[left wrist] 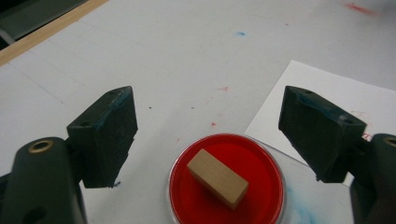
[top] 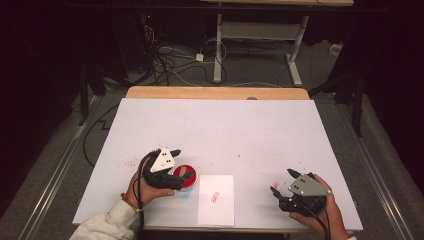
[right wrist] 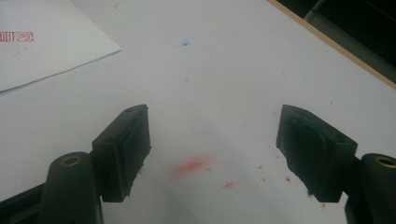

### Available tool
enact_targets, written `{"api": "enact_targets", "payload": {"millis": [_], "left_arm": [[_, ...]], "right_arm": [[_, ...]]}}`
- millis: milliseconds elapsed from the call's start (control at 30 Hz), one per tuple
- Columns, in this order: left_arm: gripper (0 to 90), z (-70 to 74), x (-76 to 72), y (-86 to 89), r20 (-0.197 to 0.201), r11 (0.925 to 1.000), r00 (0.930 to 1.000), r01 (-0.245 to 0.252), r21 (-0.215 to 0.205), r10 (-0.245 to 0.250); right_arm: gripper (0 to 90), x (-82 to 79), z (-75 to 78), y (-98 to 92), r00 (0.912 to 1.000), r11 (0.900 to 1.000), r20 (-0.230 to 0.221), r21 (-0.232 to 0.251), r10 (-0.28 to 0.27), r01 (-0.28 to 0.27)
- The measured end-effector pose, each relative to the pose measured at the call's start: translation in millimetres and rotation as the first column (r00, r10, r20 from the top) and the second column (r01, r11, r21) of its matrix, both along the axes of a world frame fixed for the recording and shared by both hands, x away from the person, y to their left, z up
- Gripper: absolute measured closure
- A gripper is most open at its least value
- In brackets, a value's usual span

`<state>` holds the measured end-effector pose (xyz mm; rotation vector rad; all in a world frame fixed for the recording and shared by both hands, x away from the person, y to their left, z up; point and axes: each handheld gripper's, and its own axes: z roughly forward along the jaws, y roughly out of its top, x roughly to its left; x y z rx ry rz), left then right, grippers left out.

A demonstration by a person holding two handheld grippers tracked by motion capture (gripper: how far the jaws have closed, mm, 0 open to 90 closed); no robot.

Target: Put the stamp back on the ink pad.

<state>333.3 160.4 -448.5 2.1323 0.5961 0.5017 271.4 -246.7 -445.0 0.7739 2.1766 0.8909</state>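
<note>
My left tool (left wrist: 212, 140) has matt black plastic jaws, scuffed with blue. Below it a smooth pale wooden block (left wrist: 217, 178) lies in a glossy red ink pad (left wrist: 261, 186), beside matt white paper (left wrist: 327, 93) on the ink-flecked matt desk (left wrist: 187, 56).

— Where does the high view sit?

— Above the near edge, looking forward and down over the whole white-covered table (top: 215, 125), with floor and cables beyond its far end. It stands well back.

— And the left gripper view?

— It rides low and close on the left gripper (left wrist: 210, 135), looking between its two black jaws onto the round red ink pad (left wrist: 227, 184) with the pale wooden block stamp (left wrist: 217, 177) lying in it.

— The right one?

— Just as low, on the right gripper (right wrist: 212, 140), facing bare, red-flecked tabletop.

— What do they share?

— The white sheet of paper (top: 216, 199) with its red stamp mark appears in all three; pad and stamp in two.
</note>
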Motion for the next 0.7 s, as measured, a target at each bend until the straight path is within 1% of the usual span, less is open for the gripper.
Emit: {"api": "enact_targets", "payload": {"millis": [67,133,267,500,567,633,700], "left_arm": [[18.7,1.2,-0.5,-2.2,0.011,0.9999,0.9999,0.006,0.014,-0.006],[18.7,2.9,-0.7,-3.6,0.020,0.9998,0.9998,0.010,0.018,-0.011],[18.7,7.4,-2.4,-5.2,0.045,0.9991,0.9989,0.010,0.041,-0.011],[18.7,15.6,-5.8,-0.5,0.074,0.9989,0.9972,-0.004,0.048,0.000],[18.6,17.3,-6.7,0.1,0.083,0.9977,0.9966,-0.013,0.066,0.007],[18.6,18.7,-7.9,1.3,0.089,0.9976,0.9960,-0.010,0.069,0.003],[18.6,20.4,-9.2,2.9,0.100,0.9968,0.9949,-0.018,0.077,0.011]], "right_arm": [[26.1,0.2,-0.3,-0.3,1.0000,1.000,0.000,0.002,-0.001,0.001],[26.1,0.4,-0.4,-0.7,1.0000,1.000,0.000,0.008,-0.001,0.001],[26.1,-0.5,0.8,-1.2,1.0000,1.000,0.008,0.022,0.000,0.000],[26.1,-2.2,3.4,-3.6,0.9997,0.999,0.024,0.041,-0.007,0.006],[26.1,-2.9,3.8,-4.4,0.9995,0.999,0.030,0.042,-0.010,0.008],[26.1,-3.7,4.5,-5.2,0.9993,0.999,0.034,0.044,-0.014,0.012],[26.1,-4.6,5.3,-6.2,0.9990,0.999,0.039,0.048,-0.021,0.019]]}}
